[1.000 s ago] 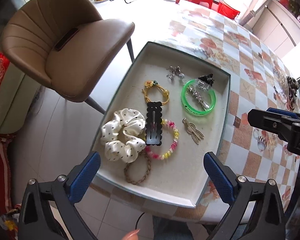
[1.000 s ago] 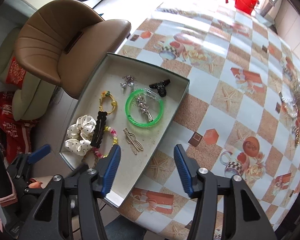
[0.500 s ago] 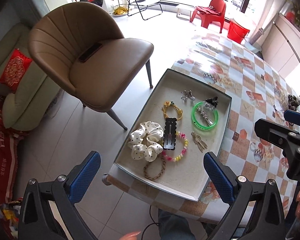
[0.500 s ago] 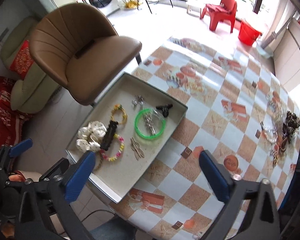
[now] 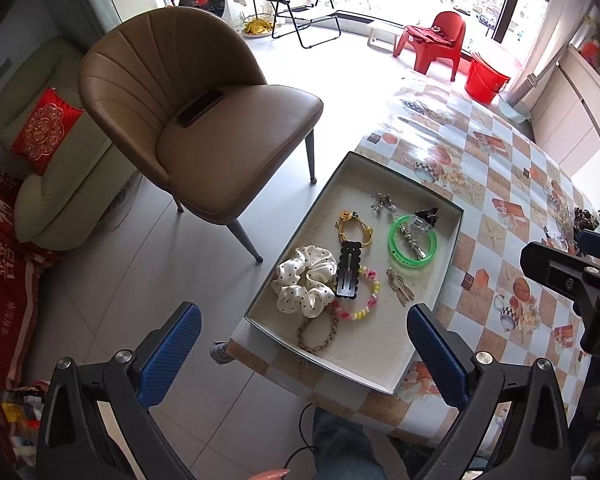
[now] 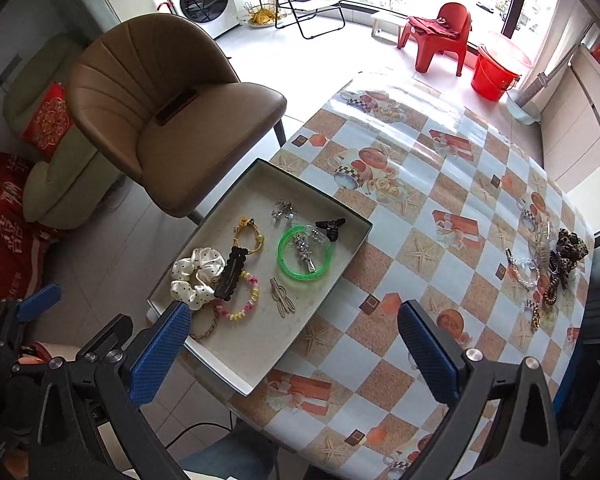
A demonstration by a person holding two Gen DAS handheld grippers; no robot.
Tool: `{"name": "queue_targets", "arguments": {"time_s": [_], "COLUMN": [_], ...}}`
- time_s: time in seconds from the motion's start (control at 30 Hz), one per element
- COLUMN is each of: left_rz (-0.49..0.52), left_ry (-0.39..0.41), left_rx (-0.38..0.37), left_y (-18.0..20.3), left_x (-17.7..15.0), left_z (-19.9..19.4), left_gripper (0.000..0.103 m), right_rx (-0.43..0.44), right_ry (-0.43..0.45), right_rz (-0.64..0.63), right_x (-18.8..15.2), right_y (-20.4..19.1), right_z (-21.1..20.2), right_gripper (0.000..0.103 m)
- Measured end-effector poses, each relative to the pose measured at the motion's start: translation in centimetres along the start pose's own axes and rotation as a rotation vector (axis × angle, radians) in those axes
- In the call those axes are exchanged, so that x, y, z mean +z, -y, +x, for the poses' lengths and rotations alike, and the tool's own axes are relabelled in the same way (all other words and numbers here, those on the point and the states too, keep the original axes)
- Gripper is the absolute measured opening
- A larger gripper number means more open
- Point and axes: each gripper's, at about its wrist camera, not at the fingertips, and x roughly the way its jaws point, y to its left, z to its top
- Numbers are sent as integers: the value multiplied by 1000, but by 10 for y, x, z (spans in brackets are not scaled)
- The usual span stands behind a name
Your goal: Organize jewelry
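A shallow grey tray (image 5: 452, 236) (image 6: 236, 378) sits at the table's near left edge. It holds a white dotted scrunchie (image 5: 306, 280) (image 6: 198, 276), a black hair clip (image 5: 349, 270) (image 6: 231, 274), a green bangle (image 5: 412, 242) (image 6: 305, 258), a pink-yellow bead bracelet (image 6: 244, 300), a yellow hair tie (image 5: 354, 226) and small clips. My left gripper (image 5: 304, 356) is open and empty, high above the tray's near edge. My right gripper (image 6: 294, 354) is open and empty, above the tray's near right corner. A pile of loose jewelry (image 6: 548, 272) lies at the table's right edge.
The table has a checked orange and white cloth (image 6: 420, 208). A brown padded chair (image 5: 204, 120) (image 6: 160, 120) stands left of the table with a phone on its seat. A sofa with a red cushion (image 5: 44, 128) is further left. A red stool and bucket stand by the window.
Both grippers have pulled up and back from the tray, so the table and room show smaller. The right gripper's jaws have spread wider. The tray's items have not moved.
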Motion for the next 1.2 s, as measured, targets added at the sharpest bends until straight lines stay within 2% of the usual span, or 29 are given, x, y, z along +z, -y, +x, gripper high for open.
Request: {"name": "queue_targets", "arguments": {"time_s": [1.2], "left_rz": [10], "left_ry": [-2], "left_rx": [2], "left_y": [1], "left_x": [2], "left_z": [-1], "left_gripper": [103], "right_rx": [-10], "right_ry": [-4], "right_rz": [5], "right_x": [0], "right_y": [1], "right_z": [-2], "right_gripper": [103]}}
